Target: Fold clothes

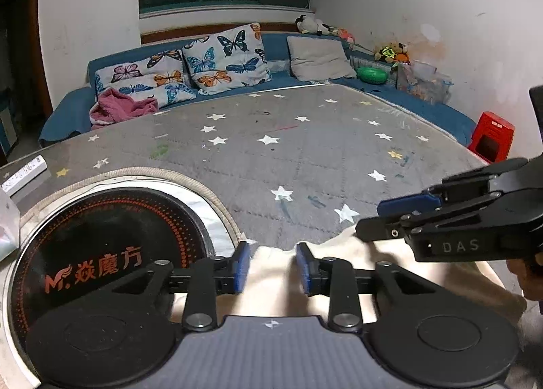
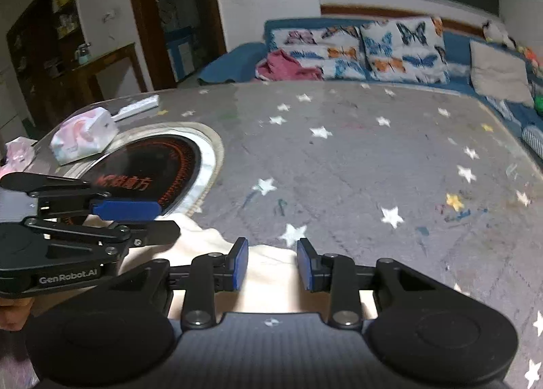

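The cream garment (image 1: 305,290) lies at the near edge of the star-patterned table (image 1: 305,151), beside the round induction plate (image 1: 112,246). Your left gripper (image 1: 273,267) and right gripper (image 2: 273,265) both stand with fingers wide apart, holding nothing. Expect light, limp, easily bunched fabric. Take hold at the far edge or corners, one gripper per side.

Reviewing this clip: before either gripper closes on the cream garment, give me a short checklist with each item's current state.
1. left gripper open, fabric showing between the pads: ok.
2. right gripper open over the cream garment: ok.
3. Grippers apart, not touching: ok.
4. Pads low enough to pinch cloth: cannot tell.
5. Star-patterned surface ahead bare for spreading: ok.
6. Garment edge clear of the round black cooktop: cannot tell.
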`<action>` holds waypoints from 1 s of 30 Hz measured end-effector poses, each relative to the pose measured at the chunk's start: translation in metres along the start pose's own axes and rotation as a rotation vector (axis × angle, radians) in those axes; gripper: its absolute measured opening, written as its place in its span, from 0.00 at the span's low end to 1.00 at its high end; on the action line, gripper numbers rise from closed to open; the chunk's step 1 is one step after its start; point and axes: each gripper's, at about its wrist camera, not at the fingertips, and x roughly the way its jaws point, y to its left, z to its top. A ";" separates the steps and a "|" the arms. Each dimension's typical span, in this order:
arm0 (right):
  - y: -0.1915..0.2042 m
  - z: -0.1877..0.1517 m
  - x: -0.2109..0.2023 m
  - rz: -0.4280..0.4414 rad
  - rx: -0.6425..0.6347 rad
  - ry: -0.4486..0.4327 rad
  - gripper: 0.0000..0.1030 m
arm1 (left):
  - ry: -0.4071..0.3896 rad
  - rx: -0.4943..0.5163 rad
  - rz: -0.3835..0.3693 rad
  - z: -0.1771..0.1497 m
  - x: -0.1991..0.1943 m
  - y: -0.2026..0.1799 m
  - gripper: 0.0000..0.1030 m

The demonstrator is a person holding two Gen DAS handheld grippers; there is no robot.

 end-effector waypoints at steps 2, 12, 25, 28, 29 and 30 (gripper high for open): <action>-0.005 -0.001 0.004 0.012 0.017 0.022 0.31 | 0.013 -0.001 0.000 0.000 0.004 0.002 0.43; -0.005 -0.003 -0.002 0.015 0.012 -0.026 0.10 | -0.043 0.025 -0.041 -0.003 0.004 0.000 0.17; 0.004 -0.004 -0.035 -0.001 -0.074 -0.067 0.19 | -0.058 0.007 0.035 -0.003 -0.012 0.000 0.30; 0.008 -0.011 -0.045 0.015 -0.092 -0.056 0.19 | -0.079 0.028 0.007 -0.011 -0.029 -0.009 0.25; 0.008 -0.014 -0.046 0.014 -0.094 -0.051 0.19 | -0.080 0.035 -0.010 -0.014 -0.033 -0.012 0.25; 0.006 -0.018 -0.045 0.007 -0.088 -0.045 0.19 | -0.076 0.040 -0.022 -0.017 -0.035 -0.015 0.25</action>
